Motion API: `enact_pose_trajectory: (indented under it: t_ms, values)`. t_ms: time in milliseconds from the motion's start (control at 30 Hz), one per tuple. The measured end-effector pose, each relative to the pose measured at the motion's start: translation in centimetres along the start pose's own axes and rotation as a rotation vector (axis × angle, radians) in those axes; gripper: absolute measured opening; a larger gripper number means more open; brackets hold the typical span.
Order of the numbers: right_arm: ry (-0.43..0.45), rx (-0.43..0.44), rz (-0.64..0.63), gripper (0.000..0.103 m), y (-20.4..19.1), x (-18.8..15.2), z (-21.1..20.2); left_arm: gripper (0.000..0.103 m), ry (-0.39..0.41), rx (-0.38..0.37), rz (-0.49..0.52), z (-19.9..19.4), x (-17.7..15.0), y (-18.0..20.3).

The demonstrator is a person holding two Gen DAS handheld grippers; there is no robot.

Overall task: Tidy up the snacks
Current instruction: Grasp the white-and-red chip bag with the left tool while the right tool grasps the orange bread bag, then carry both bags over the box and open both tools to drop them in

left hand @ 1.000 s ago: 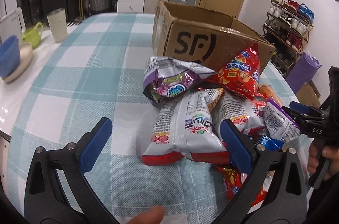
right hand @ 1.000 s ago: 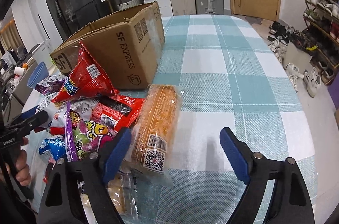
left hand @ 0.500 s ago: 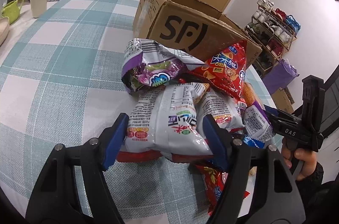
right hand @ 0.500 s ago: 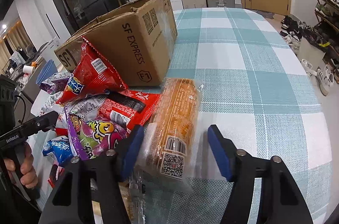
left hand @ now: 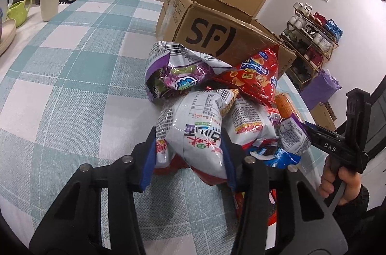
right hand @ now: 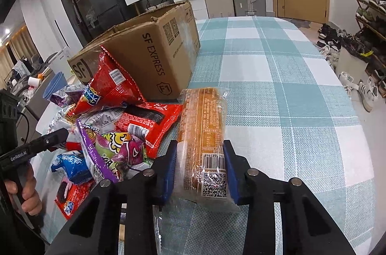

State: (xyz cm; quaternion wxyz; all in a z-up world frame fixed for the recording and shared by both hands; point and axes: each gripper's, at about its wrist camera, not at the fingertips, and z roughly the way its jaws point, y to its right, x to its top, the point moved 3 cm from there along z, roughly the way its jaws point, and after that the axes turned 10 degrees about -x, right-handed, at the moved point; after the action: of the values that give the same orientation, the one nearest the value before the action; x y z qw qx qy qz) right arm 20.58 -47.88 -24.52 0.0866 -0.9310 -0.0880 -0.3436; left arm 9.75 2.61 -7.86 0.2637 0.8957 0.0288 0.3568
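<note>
Clearly, both grippers were pinching snacks at this moment. The left gripper [left hand: 188,156] had its jaws pressed onto the sides of a white bag [left hand: 195,131], whose lower end sat between the blue pads [left hand: 150,159] while the rest reached forward past the fingertips, creased where it was squeezed. Just ahead of those jaws lay a purple bag [left hand: 178,72], and ahead and to the right a red bag [left hand: 257,78] leaned against the box [left hand: 229,37], which stood open-topped beyond the pile. Right of the jaws a second white bag [left hand: 251,122] touched the first, and a small blue pack [left hand: 277,154] lay beside the right finger. Farther right, the right gripper [left hand: 311,128] showed as a black tool held in a hand [left hand: 337,185]. In the right wrist view, the right gripper [right hand: 200,165] had its jaws closed on the near end of an orange pack [right hand: 203,124], a long clear-wrapped piece stretching forward from the jaws on the bench [right hand: 301,110]; its far end lay just in front of the box [right hand: 154,54]. Left of those jaws the pile held a red pack [right hand: 149,119] touching the orange one, a purple bag [right hand: 113,146] with a cartoon face, a blue pack [right hand: 72,165], and the red bag [right hand: 108,83] propped on the box. At the far left the left gripper [right hand: 60,134] appeared, but from there I cannot tell how its jaws stood. Well off to the left of the left jaws stood a cup [left hand: 49,2] and a green mug [left hand: 19,11].
</note>
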Motion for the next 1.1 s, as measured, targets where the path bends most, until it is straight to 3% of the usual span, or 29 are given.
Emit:
enact_pose_trajectory:
  t_ms: [533, 1100]
  values:
    - [0.158, 0.084, -0.01, 0.035, -1.1, 0.1, -5.7, 0.043, 0.101, -0.014, 0.066, -4.7, -1.1, 2.1]
    - [0.281, 0.142, -0.067, 0.035, -4.3, 3.0, -10.1, 0.043, 0.206, -0.007, 0.123, -8.8, 2.3, 5.7]
